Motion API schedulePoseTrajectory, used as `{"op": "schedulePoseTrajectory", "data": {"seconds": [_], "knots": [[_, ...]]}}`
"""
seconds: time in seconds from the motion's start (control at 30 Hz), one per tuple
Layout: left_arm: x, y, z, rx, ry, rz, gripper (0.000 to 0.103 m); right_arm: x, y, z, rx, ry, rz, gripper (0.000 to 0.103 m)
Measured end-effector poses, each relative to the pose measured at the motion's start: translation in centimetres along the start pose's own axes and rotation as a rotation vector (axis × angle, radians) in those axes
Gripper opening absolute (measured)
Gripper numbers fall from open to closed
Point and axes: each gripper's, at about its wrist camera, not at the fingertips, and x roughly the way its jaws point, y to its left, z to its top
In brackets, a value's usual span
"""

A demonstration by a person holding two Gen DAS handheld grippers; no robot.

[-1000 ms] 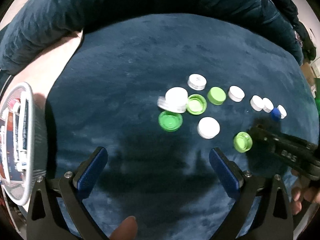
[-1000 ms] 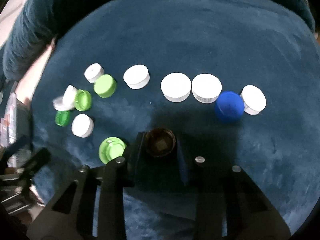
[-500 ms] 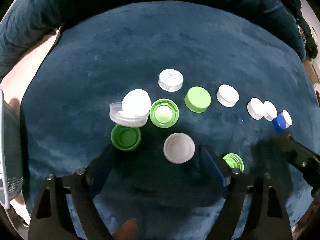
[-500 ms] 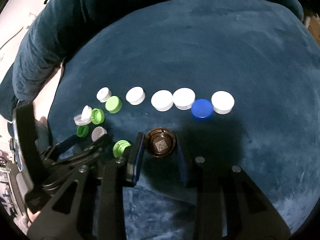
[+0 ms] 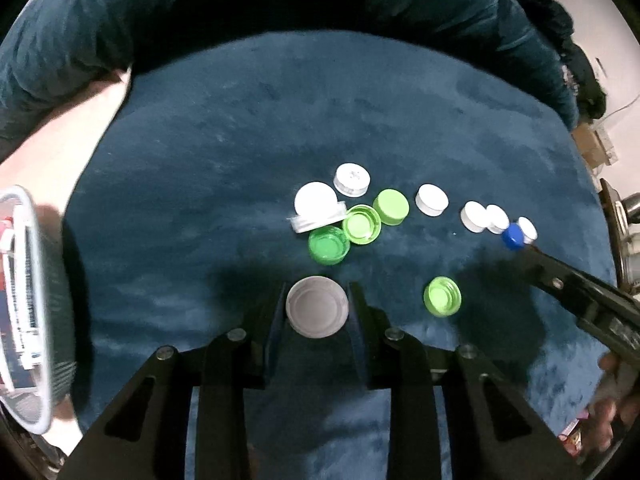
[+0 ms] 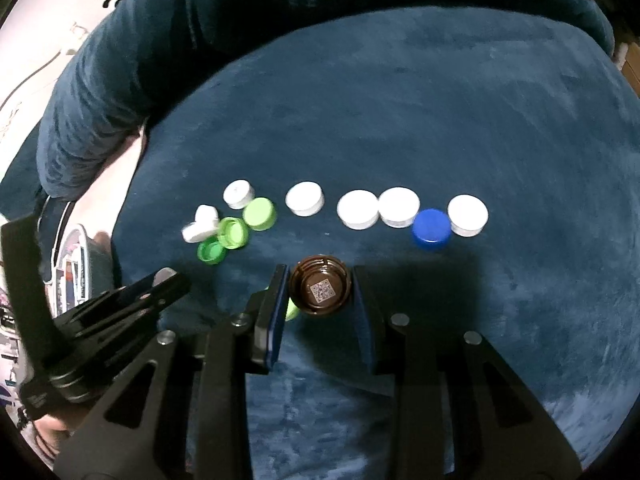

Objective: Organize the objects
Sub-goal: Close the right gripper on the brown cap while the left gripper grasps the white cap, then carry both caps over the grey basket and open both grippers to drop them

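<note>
- Gripping a white cap (image 5: pixel 317 312), the left claw (image 5: pixel 318 314) has just been closing and now has its jaws clamped on both sides of the cap; open side faces the camera, pale grey inside.
- Right claw (image 6: pixel 320 292) is clenched on a brown cap (image 6: pixel 320 290), hollow side up, with a small square code label on its floor.
- Both caps sit between the fingertips above the dark blue plush surface (image 5: pixel 224 136); whether either touches the fabric cannot be told.
- Sorted part: a row of white caps (image 6: pixel 358 209) runs across the surface in the right wrist view, with a blue cap (image 6: pixel 432 229) touching the last ones on the right. Likely the row is the tidy zone, caps set top-up side by side.
- Unsorted part: a cluster at the row's left end, with a clear lid (image 5: pixel 316 220) that has a white cap tilted on it, beside a dark green cap (image 5: pixel 329 245) and a lime cap (image 5: pixel 362 224), both hollow side up.
- A lone lime cap (image 5: pixel 442 296) lies apart, between the left claw and the right claw's arm.
- A white mesh basket (image 5: pixel 36 420) sits at the far left edge, holding things too blurred to name.
- Judgement: each claw carries one cap, probably bound for the row; the cluster is still to clear.
</note>
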Motion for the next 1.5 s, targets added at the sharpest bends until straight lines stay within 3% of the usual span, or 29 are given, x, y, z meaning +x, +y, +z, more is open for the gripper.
{"op": "schedulePoseTrajectory", "data": {"seconds": [0.2,0.37,0.53,0.77,0.9,1.03,1.2,1.33,1.43,1.5], "knots": [[-4.7,4.3,-0.7,-0.082,-0.056,-0.022,0.030,-0.2,4.3,0.2,-0.060,-0.011,0.028,0.031],[-8.8,9.9,-1.6,-0.169,-0.125,0.101,0.030,-0.2,10.5,0.1,-0.174,-0.019,0.066,0.031],[-12.8,17.8,-4.2,-0.276,-0.205,0.208,0.030,0.3,18.3,-1.3,-0.310,-0.008,0.131,0.032],[-14.3,26.5,-7.9,-0.482,-0.246,0.176,0.030,2.5,28.8,-4.3,-0.468,0.078,0.298,0.032],[-13.6,28.4,-8.9,-0.508,-0.238,0.175,0.030,4.5,32.2,-4.9,-0.463,0.140,0.368,0.031],[-13.4,28.6,-9.1,-0.487,-0.233,0.163,0.030,7.4,34.2,-5.1,-0.371,0.199,0.365,0.032],[-13.7,27.5,-10.0,-0.445,-0.214,0.155,0.030,9.1,34.1,-5.9,-0.318,0.280,0.367,0.032],[-12.9,27.3,-10.9,-0.413,-0.146,0.167,0.030,9.2,33.8,-6.4,-0.339,0.296,0.355,0.032],[-13.0,27.7,-11.4,-0.421,-0.139,0.152,0.031,9.3,33.5,-6.5,-0.327,0.302,0.361,0.032],[-13.0,28.3,-11.4,-0.434,-0.134,0.153,0.042,9.4,33.4,-6.5,-0.313,0.307,0.392,0.032]]}}
